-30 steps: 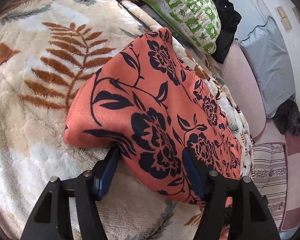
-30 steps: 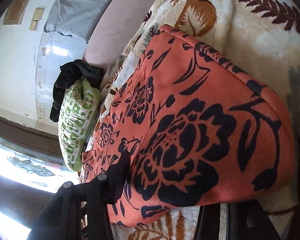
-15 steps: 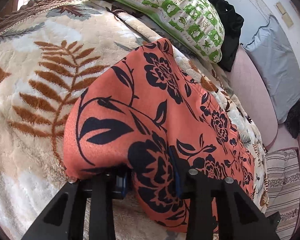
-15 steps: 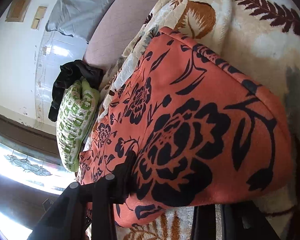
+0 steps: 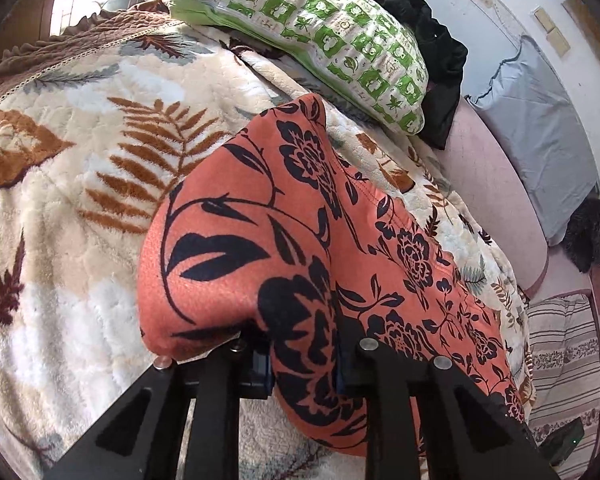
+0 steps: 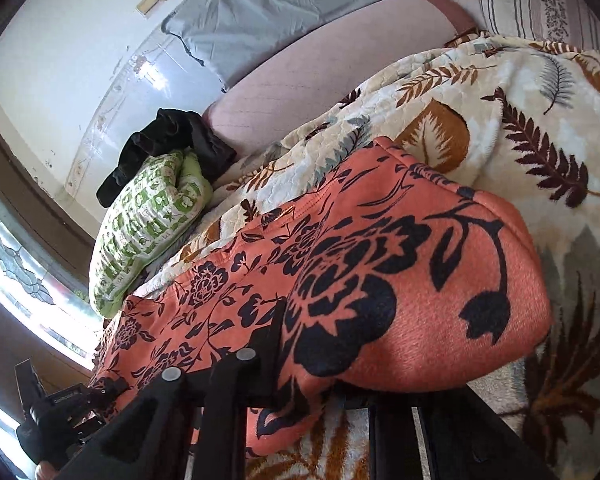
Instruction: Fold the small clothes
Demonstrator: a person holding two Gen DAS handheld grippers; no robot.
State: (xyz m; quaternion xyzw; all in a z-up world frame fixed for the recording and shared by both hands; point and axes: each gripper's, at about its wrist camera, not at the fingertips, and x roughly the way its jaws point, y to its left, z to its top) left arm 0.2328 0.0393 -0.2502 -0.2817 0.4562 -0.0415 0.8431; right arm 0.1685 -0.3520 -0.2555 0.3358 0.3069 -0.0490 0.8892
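An orange garment with a black flower print (image 5: 292,240) lies on a cream blanket with brown leaves (image 5: 72,184). My left gripper (image 5: 304,364) is shut on the garment's near edge, and the cloth bunches up between its pads. In the right wrist view the same garment (image 6: 380,292) fills the middle. My right gripper (image 6: 320,384) is shut on the garment's other near edge, with its right finger hidden under the cloth. The left gripper (image 6: 60,412) shows at the lower left of that view.
A green and white pillow (image 5: 340,52) and a black cloth (image 5: 432,52) lie at the far side of the blanket. A grey pillow (image 5: 540,128) and a pink mattress (image 5: 496,196) are to the right. A striped cloth (image 5: 560,344) lies at the lower right.
My left gripper has closed from open onto the garment's edge. Both grippers have lifted and the cloth has gathered up between them.
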